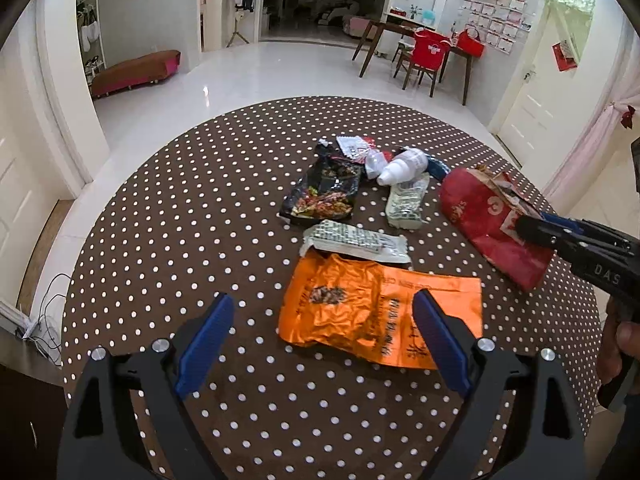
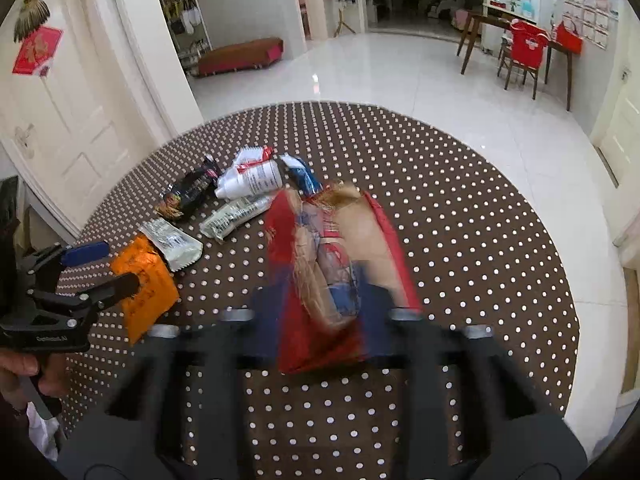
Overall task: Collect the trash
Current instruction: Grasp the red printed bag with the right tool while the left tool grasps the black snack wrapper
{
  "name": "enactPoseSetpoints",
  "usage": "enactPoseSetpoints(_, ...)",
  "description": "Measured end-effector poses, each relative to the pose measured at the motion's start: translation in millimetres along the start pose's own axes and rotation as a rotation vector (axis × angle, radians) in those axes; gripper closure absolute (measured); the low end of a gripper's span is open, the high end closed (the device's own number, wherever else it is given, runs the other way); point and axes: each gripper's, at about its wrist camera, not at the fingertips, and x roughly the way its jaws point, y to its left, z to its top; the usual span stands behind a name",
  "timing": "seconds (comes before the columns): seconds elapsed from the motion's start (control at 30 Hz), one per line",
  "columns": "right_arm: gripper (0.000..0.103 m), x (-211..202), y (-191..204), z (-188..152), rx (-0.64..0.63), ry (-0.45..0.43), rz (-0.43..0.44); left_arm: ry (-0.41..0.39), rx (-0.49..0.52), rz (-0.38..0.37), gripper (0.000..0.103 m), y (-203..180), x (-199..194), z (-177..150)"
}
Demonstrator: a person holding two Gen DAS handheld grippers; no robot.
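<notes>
Our right tool [image 2: 320, 300] is clamped on the near end of the red bag [image 2: 320, 272], its blue pads pressing the bag's two sides, though that view is blurred with motion, so we cannot say how deep the bite is. From the left wrist view the same red bag [image 1: 492, 224] lies toward the right edge of the counter [image 1: 160, 240], with the right tool [image 1: 528, 228] pinching its near corner; the bag's mouth looks open, with torn paper showing inside. Our left tool [image 1: 324, 344] hangs with its pads wide apart just above the orange wrapper [image 1: 380, 312], which lies flat and crumpled on the near part of the counter, not yet gripped. Just beyond it rests a silver sachet [image 1: 352, 242], then a black snack packet [image 1: 324, 192], a second pale sachet [image 1: 406, 202] and a white bottle [image 1: 404, 166] lying on its side, with small torn wrappers [image 1: 354, 146] behind. We judge the step in hand to be steadying the bag as the receptacle while the loose trash is gathered. The next move calls for lowering our left tool onto an edge of the orange wrapper, closing on the thin foil without sliding it, then carrying it to the bag's mouth.
</notes>
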Motion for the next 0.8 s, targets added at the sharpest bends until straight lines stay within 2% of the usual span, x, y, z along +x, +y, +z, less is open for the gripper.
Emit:
enactPoseSetpoints(0.03,0.083,0,1,1,0.003,-0.004,0.007,0.002,-0.001,0.003,0.014,1,2,0)
enactPoseSetpoints(0.17,0.084,-1,1,-2,0.013,-0.004,0.024,-0.008,0.007,0.009,0.014,3,5,9)
enactPoseSetpoints(0.37,0.085,-10,-9,-5,0.064,-0.026,0.031,-0.048,0.048,0.046,0.014,6,20,51)
enactPoseSetpoints(0.53,0.085,-22,-20,-5,0.11,-0.057,0.045,0.001,0.103,0.054,0.014,4,52,79)
enactPoseSetpoints(0.63,0.085,-31,-27,-4,0.132,-0.079,0.052,0.054,0.14,0.036,0.039,0,72,86)
enactPoseSetpoints(0.73,0.085,-38,-32,-3,0.144,-0.096,0.047,0.045,0.198,0.018,0.075,-10,68,89)
enactPoseSetpoints(0.8,0.085,-43,-35,-3,0.154,-0.107,0.047,0.045,0.175,-0.008,0.079,-9,63,91)
